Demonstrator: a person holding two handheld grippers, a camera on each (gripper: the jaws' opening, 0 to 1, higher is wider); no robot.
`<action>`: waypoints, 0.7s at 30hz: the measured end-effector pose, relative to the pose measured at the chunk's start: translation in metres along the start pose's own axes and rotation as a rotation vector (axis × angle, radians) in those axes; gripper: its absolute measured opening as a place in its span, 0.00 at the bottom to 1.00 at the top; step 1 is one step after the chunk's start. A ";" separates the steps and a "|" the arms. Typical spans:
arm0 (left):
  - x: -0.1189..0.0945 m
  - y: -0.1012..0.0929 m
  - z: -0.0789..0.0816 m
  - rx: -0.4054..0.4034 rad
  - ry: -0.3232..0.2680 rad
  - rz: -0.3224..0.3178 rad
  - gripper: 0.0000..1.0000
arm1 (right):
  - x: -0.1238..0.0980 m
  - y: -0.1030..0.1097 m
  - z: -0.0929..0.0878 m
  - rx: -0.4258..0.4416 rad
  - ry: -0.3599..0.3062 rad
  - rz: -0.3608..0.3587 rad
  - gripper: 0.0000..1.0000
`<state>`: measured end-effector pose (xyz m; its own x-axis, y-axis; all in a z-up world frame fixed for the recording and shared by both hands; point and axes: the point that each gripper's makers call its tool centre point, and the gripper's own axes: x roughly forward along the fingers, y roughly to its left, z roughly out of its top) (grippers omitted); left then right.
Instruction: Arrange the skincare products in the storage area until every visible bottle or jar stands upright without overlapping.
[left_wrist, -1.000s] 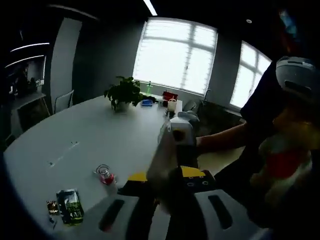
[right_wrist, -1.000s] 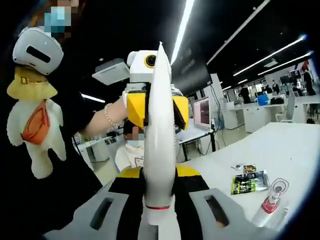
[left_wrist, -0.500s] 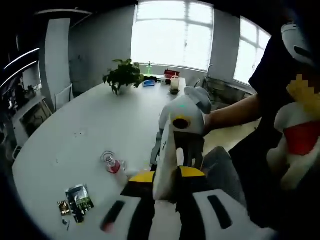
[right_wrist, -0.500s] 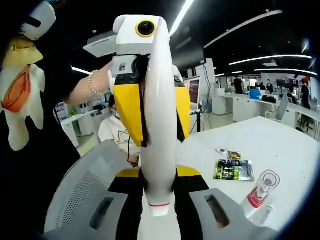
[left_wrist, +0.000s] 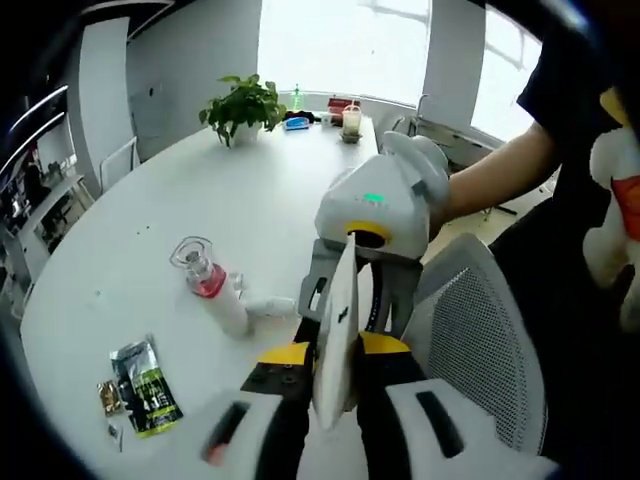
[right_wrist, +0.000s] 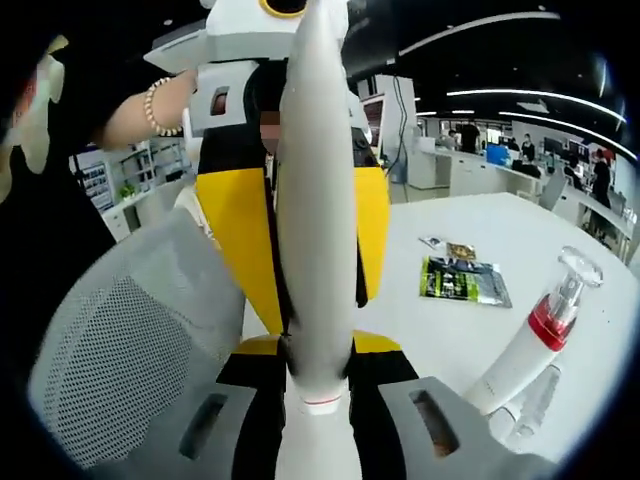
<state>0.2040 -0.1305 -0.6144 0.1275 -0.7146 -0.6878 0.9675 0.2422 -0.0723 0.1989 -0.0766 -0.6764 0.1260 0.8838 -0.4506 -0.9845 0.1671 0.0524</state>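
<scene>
White tube (right_wrist: 315, 240) sits pinched in both the left gripper (left_wrist: 335, 385) and right gripper (right_wrist: 318, 400), so we should lower it slowly beside the pump bottle (left_wrist: 205, 283), upright, not touching.

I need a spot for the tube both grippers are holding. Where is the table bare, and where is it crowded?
Bare: the white table between the pump bottle and the potted plant, and past the sachets in the right gripper view. Crowded: the near edge, where bottle, sachets and mesh chair sit close, and the far end beside the plant, with small items.
</scene>
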 end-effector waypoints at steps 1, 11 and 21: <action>0.002 0.000 -0.002 0.001 0.005 -0.002 0.17 | 0.001 0.000 -0.003 0.003 0.008 -0.001 0.23; 0.019 0.008 -0.018 0.003 0.045 -0.018 0.17 | 0.011 -0.011 -0.029 -0.009 0.074 -0.025 0.23; 0.030 0.020 -0.033 0.020 0.089 -0.025 0.17 | 0.017 -0.018 -0.043 -0.008 0.102 -0.035 0.23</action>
<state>0.2203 -0.1252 -0.6607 0.0841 -0.6587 -0.7477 0.9744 0.2114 -0.0766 0.2140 -0.0836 -0.7228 0.1480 0.8282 -0.5405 -0.9807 0.1934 0.0279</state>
